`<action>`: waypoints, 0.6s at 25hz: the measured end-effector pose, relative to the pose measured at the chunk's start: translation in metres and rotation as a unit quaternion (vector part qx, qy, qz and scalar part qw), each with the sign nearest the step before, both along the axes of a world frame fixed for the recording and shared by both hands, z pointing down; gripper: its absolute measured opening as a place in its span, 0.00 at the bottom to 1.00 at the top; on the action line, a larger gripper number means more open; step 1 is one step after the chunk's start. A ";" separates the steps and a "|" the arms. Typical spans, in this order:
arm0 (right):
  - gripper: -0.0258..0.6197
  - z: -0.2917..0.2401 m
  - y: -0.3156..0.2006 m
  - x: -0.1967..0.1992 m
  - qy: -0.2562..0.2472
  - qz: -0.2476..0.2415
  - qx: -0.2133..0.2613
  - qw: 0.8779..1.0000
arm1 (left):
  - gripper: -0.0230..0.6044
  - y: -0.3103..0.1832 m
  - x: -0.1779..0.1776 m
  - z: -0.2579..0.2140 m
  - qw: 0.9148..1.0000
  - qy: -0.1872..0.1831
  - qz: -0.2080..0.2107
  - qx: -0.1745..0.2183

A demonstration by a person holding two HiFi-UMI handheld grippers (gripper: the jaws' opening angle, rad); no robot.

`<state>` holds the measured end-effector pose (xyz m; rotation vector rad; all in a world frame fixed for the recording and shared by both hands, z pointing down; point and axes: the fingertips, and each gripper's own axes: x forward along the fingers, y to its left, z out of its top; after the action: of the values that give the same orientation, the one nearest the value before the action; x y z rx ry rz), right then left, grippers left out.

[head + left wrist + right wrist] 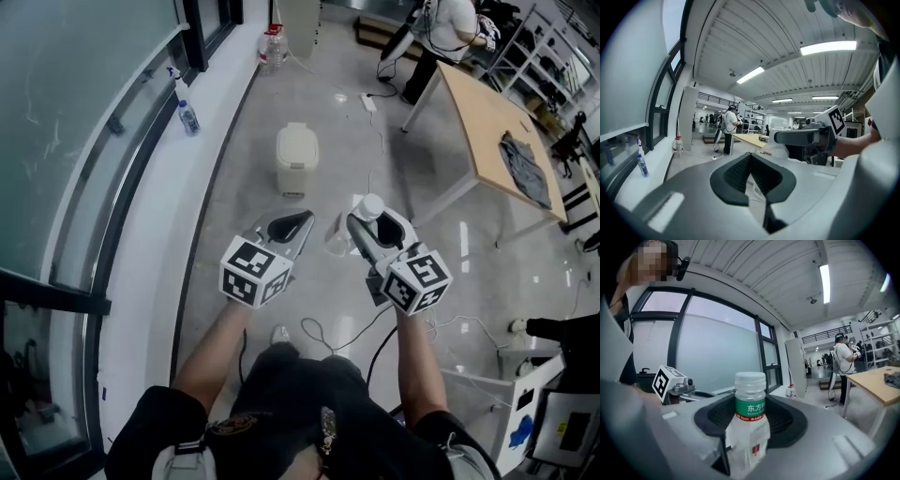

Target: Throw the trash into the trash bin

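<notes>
The right gripper (375, 230) is squeezing the bottle (749, 427) between its fingers (785, 420), the left gripper (286, 228) is pinching shut on nothing, and letting go early could miss the trash bin (296, 157) far ahead of them.

The bottle (749, 427) was thin, clear plastic, creased and dented, with a glossy green label and a milky ridged cap. The right gripper (750, 403) and left gripper (750, 157) had matt grey plastic shells and dark ribbed pads (736, 173) that looked rubbery. The floor (309, 112) was smooth, polished grey and mirrored the lights. The trash bin (296, 157) was smooth cream plastic. The table (487, 122) had a pale matt wood top, with crumpled grey cloth (525, 169) on it.
</notes>
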<state>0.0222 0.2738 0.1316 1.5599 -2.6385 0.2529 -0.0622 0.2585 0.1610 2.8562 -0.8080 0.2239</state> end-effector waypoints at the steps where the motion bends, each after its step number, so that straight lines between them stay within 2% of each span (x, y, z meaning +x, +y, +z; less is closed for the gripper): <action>1: 0.35 -0.001 -0.012 -0.002 0.001 0.001 0.000 1.000 | 0.04 -0.010 -0.002 0.002 1.000 -0.001 0.001 -0.002; 6: 0.35 0.003 -0.059 -0.001 0.007 0.007 -0.003 1.000 | 0.04 -0.057 -0.003 0.016 1.000 -0.001 -0.001 -0.016; 15: 0.35 0.020 -0.149 0.028 -0.006 -0.008 -0.011 1.000 | 0.04 -0.141 0.024 0.041 0.999 -0.018 -0.018 -0.030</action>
<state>0.0505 0.1243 0.1515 1.5347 -2.6473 0.2892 -0.0381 0.1177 0.2022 2.7864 -0.8424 0.2909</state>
